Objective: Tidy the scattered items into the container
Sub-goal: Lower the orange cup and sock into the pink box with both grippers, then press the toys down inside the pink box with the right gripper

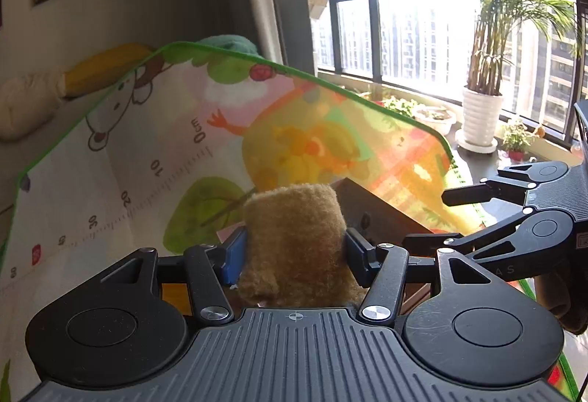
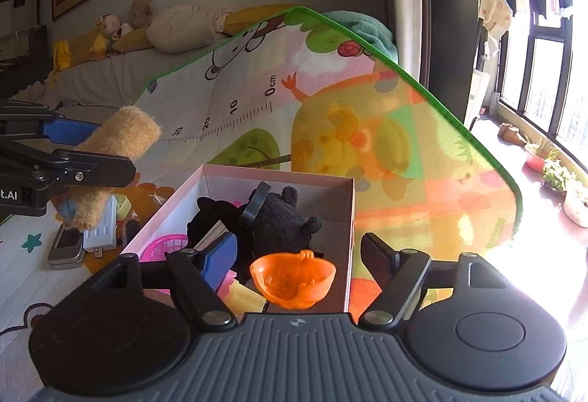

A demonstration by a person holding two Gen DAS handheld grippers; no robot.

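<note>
Looking along my left gripper (image 1: 294, 255): the jaws are closed on a tan plush toy (image 1: 294, 236), its long axis running away from the camera. The box (image 1: 382, 214) lies just beyond and to the right, where my right gripper (image 1: 437, 218) also reaches in. From my right gripper (image 2: 297, 255): the jaws stand wide, gripping nothing, an orange cup (image 2: 294, 280) between them over the box (image 2: 257, 177). The plush toy (image 2: 114, 159) hangs to the left, clear of the rim.
</note>
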